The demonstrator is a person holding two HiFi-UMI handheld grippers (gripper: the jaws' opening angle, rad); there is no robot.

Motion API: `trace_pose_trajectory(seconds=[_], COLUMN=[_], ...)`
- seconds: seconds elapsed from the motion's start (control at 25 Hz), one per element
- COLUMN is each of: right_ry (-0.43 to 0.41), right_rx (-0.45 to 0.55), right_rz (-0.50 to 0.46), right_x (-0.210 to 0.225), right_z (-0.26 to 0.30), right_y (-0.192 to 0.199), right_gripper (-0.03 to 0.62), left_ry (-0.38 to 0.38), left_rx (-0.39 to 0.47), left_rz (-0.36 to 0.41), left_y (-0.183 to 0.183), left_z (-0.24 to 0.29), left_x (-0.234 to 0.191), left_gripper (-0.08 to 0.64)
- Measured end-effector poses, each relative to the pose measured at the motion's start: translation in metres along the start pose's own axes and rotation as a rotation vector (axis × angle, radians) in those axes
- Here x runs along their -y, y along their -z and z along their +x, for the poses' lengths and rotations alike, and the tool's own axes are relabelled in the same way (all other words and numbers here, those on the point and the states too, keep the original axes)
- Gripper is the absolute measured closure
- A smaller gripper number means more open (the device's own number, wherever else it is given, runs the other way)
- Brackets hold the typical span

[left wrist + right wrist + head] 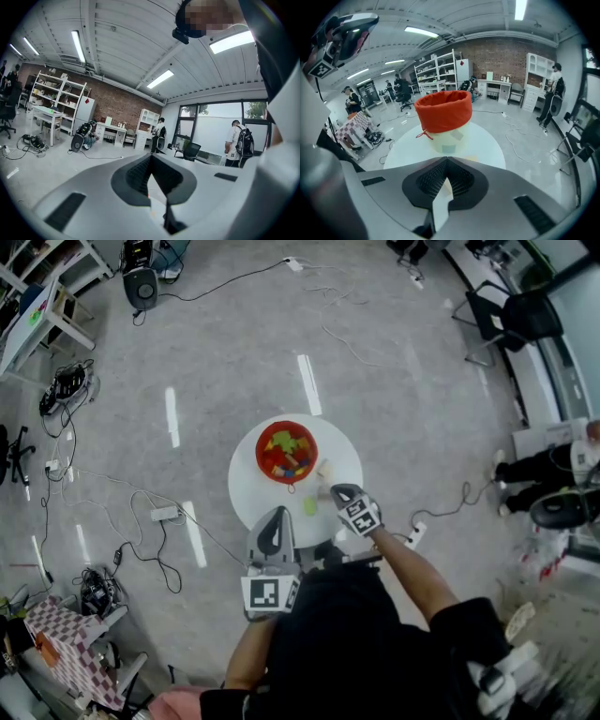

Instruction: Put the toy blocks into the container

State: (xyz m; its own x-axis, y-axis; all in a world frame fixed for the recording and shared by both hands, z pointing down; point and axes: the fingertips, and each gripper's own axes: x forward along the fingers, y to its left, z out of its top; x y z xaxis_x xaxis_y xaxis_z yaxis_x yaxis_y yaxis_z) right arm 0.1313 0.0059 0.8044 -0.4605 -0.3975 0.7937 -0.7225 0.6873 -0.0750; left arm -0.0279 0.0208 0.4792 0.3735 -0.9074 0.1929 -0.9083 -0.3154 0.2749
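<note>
A red fabric container with several coloured blocks in it stands on the small round white table. In the right gripper view the container stands just beyond the jaws. A cream block lies to its right and a green block nearer the table's front edge. My right gripper hangs over the table between these two blocks; in its own view the right gripper is shut, with nothing between the jaws. My left gripper sits at the table's near edge; in its own view the left gripper points out into the room, shut and empty.
Cables and a power strip lie on the floor left of the table. A checkered cloth is at the lower left, a black chair at the upper right, and a seated person at the right edge. Shelves and desks line the far wall.
</note>
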Motion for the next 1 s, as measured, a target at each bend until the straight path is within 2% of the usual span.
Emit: trace_pose_trajectory(seconds=[0.4, 0.64, 0.8, 1.0], right_ry=[-0.070, -0.097, -0.104, -0.109], right_rx=[-0.204, -0.224, -0.284, -0.339], right_rz=[-0.083, -0.144, -0.173, -0.214], right_x=[-0.016, -0.027, -0.026, -0.025], right_z=[0.032, 0.047, 0.056, 0.066], right_y=[0.043, 0.044, 0.056, 0.066], right_gripper=[0.592, 0.568, 0.535, 0.528], left_ry=[0.002, 0.000, -0.003, -0.006], left_rx=[-0.023, -0.028, -0.031, -0.036], left_rz=[-0.017, -0.013, -0.014, -0.010], left_y=[0.002, 0.004, 0.005, 0.004], left_z=[0.005, 0.007, 0.008, 0.008], left_x=[0.001, -0.001, -0.002, -0.005], left_gripper=[0.561, 0.561, 0.561, 0.561])
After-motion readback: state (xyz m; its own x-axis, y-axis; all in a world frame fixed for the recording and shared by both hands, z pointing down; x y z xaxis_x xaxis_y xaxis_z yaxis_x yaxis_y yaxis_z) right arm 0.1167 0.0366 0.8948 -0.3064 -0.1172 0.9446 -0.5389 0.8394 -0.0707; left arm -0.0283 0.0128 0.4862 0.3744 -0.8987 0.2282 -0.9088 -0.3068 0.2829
